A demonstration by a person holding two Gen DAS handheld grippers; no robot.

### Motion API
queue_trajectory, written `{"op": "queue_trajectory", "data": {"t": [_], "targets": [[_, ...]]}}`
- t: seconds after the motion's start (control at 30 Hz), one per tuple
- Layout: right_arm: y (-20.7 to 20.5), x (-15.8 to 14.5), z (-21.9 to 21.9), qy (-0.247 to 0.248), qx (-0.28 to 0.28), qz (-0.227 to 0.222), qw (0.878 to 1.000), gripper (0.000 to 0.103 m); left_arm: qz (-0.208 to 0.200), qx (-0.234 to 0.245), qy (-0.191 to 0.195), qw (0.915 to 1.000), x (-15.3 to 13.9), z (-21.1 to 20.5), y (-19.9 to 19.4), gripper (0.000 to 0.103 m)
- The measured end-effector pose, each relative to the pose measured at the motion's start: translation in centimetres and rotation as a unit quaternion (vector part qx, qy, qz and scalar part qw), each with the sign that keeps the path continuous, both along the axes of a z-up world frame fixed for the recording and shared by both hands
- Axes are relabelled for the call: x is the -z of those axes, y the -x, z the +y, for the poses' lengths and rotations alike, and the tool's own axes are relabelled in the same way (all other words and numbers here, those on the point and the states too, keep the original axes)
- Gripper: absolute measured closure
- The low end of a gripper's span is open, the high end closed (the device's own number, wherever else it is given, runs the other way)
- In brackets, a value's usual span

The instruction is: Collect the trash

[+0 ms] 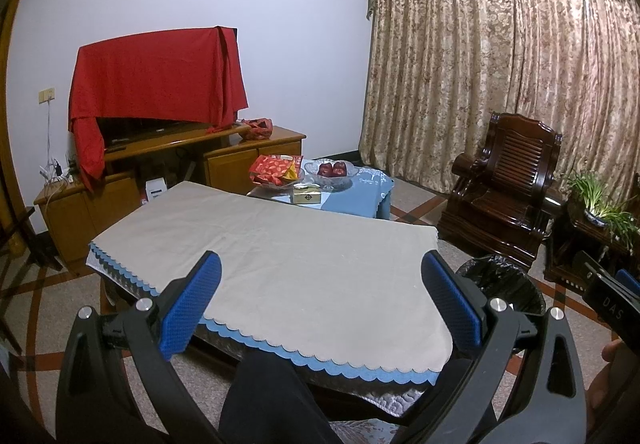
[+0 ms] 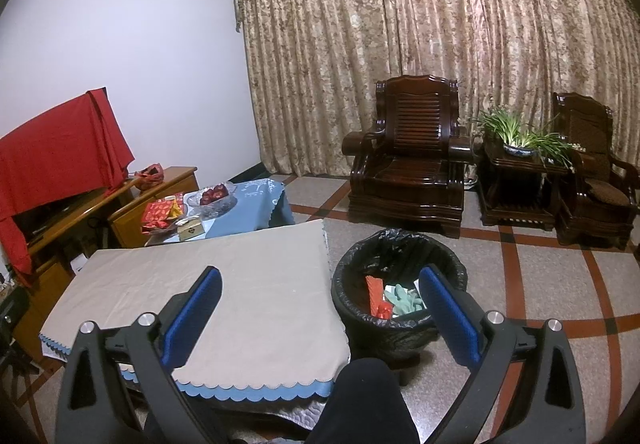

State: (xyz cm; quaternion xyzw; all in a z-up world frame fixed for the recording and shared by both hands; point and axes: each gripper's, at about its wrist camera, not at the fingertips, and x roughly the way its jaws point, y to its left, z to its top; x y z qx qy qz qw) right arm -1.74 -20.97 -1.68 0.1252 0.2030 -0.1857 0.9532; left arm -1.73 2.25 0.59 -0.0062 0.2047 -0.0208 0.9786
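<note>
Both your left gripper (image 1: 320,300) and right gripper (image 2: 320,314) are wide and empty, the table (image 2: 240,284) looks bare with trash already in the bin (image 2: 400,276) near right, so look around for more.

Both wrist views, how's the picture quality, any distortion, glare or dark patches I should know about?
Left wrist view: strong fisheye bending, black corners, the curtain bowed, the beige tablecloth evenly lit without glare. Right wrist view: same curvature; the trash bin interior is dim yet its contents are discernible; the dark armchair loses detail in shadow. Both look sharp.
</note>
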Motion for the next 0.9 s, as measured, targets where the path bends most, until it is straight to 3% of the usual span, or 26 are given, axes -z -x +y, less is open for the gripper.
{"op": "queue_trajectory", "data": {"t": [0.9], "targets": [[0.0, -0.22, -0.17, 0.0, 0.0, 0.001, 1.0, 0.006, 0.001, 0.0, 0.001, 1.0, 0.05, -0.03, -0.01, 0.006]]}}
